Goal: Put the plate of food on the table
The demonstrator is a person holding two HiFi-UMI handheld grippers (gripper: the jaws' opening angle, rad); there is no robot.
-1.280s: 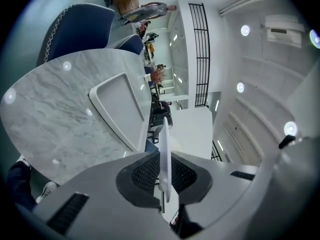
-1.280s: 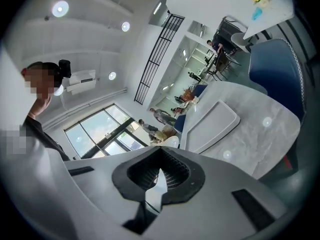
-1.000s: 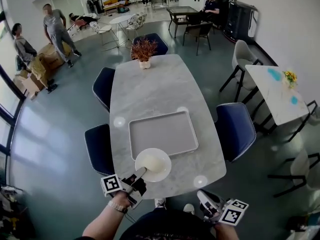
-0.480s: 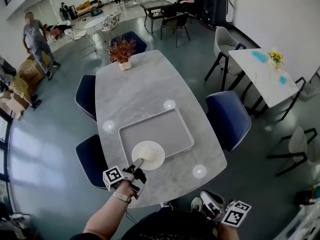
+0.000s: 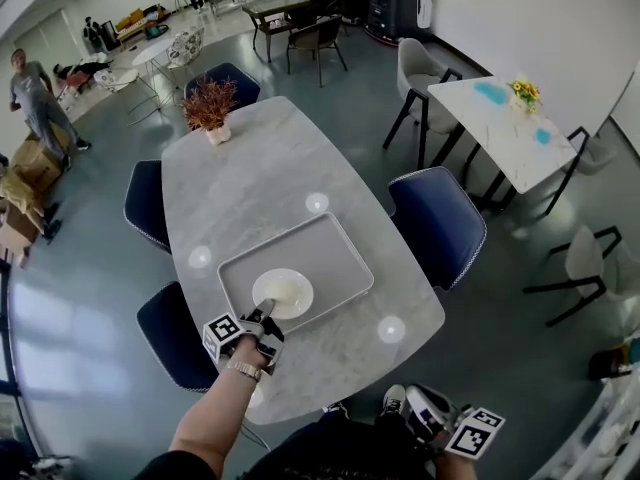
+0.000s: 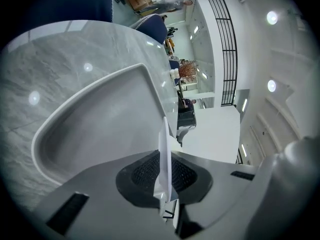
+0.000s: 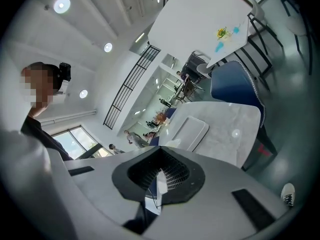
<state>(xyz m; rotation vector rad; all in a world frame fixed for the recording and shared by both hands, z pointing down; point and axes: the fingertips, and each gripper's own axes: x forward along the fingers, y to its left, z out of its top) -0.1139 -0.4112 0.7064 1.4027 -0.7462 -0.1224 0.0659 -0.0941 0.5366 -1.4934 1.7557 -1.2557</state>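
A white plate [image 5: 283, 293] with pale food on it is over the near left part of the grey tray [image 5: 340, 258] on the marble table [image 5: 260, 183]. My left gripper [image 5: 262, 319] is shut on the plate's near rim. In the left gripper view the plate [image 6: 164, 149] shows edge-on, clamped between the black pads [image 6: 142, 176] of that gripper [image 6: 165, 184], with the tray [image 6: 100, 119] beyond. Whether the plate rests on the tray I cannot tell. My right gripper [image 5: 412, 404] hangs below the table's near edge, shut and holding nothing [image 7: 159, 181].
A potted dry plant [image 5: 210, 108] stands at the table's far end. Blue chairs flank the table at the right [image 5: 435, 223] and left [image 5: 175, 338]. A white side table [image 5: 500, 128] stands to the right. People stand and sit in the room's far part.
The left gripper has carried the plate away from me and downward, from the tray's near edge to inside the tray. The right gripper has stayed low by the table's near edge.
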